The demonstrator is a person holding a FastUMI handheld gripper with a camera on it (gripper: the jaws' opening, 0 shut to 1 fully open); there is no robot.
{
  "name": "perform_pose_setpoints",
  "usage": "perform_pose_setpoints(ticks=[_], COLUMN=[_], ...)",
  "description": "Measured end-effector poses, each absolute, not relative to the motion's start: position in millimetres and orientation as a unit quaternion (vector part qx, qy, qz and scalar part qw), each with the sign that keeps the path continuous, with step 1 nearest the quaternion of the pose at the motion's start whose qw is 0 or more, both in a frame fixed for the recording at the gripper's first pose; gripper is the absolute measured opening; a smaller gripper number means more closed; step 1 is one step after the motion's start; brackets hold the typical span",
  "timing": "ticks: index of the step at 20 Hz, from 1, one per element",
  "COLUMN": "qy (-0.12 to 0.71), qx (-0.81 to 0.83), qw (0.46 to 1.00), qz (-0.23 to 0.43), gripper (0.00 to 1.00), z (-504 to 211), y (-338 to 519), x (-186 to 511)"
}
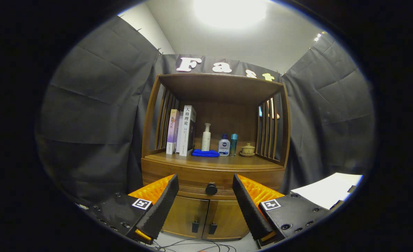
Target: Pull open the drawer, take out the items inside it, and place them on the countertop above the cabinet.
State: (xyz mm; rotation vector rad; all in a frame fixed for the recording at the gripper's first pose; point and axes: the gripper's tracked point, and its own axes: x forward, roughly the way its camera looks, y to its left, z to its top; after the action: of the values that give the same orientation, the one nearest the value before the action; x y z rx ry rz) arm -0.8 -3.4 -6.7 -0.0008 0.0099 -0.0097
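Note:
A wooden cabinet stands ahead of me, and its drawer (192, 178) is closed under the countertop (248, 161). The drawer's round dark knob (211, 188) sits between my two fingers but farther off, not touched. My gripper (205, 180) is open and holds nothing. On the countertop stand books (182, 131), a white pump bottle (206, 137), a small blue-capped bottle (224, 145), a teal bottle (233, 144), a folded blue cloth (205, 153) and a small lidded cup (247, 149). What is in the drawer is hidden.
Two lower cabinet doors (206, 217) with dark handles sit below the drawer. Slatted side walls and a top shelf (220, 84) enclose the countertop. A white sheet (327, 192) lies off to the right. Cables (192, 245) trail on the floor in front of the cabinet.

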Motion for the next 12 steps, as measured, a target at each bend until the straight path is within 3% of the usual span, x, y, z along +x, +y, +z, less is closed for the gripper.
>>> perform_pose_setpoints(ticks=[12], qy=[-0.008], qx=[0.022], qw=[1.000], qz=[-0.018], gripper=[0.97], z=[3], y=[-14], x=[6])
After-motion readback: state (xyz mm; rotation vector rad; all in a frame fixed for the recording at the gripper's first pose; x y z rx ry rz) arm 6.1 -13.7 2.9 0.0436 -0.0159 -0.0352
